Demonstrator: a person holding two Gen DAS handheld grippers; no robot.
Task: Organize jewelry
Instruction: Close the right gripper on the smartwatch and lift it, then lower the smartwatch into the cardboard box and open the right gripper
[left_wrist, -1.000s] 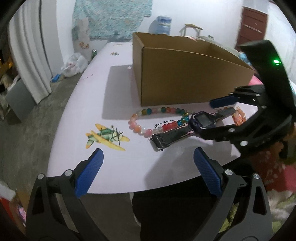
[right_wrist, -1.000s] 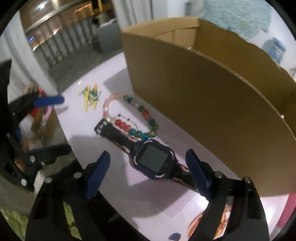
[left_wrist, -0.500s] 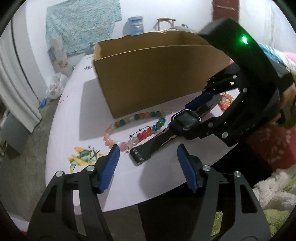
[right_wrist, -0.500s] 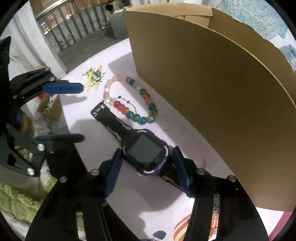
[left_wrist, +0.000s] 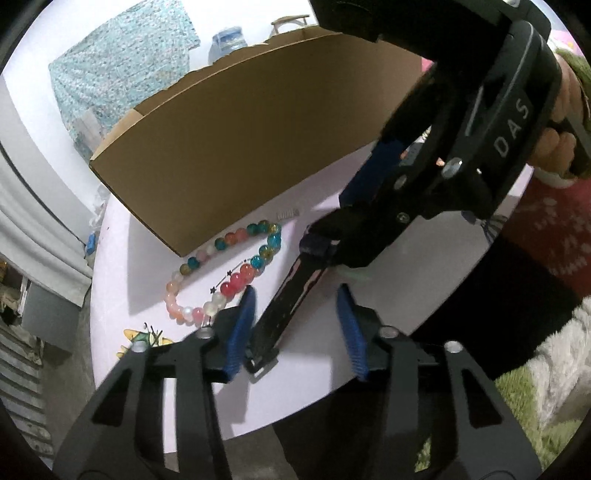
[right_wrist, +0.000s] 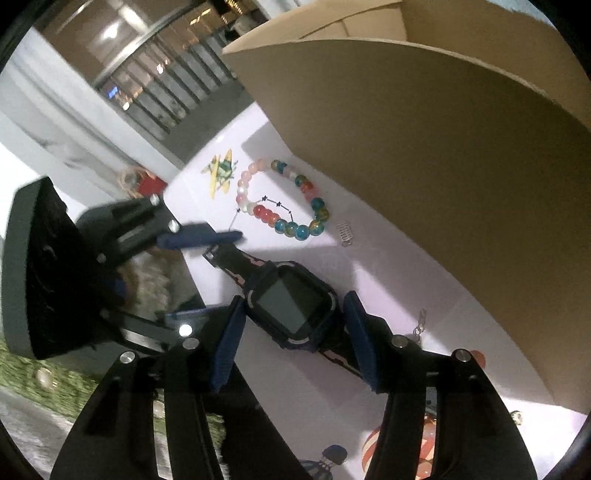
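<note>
- While my left gripper (left_wrist: 295, 328) closes, the watch (right_wrist: 291, 308) strap end lies between its pads, untouched on the right side.
- My right gripper (right_wrist: 291, 343) brackets the watch face; contact unclear.
- Bead bracelet (left_wrist: 225, 273) lies just left, cardboard box (left_wrist: 258, 147) walls the far side, table (left_wrist: 147, 258) edge near.

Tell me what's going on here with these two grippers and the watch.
A person is using two handheld grippers to pick up a dark smartwatch from a pale table, beside a cardboard box. The right gripper straddles the watch body, pads close against its sides. The left gripper is closing around the strap near its free end, with a gap on one side. A beaded bracelet lies untouched on the table.
</note>
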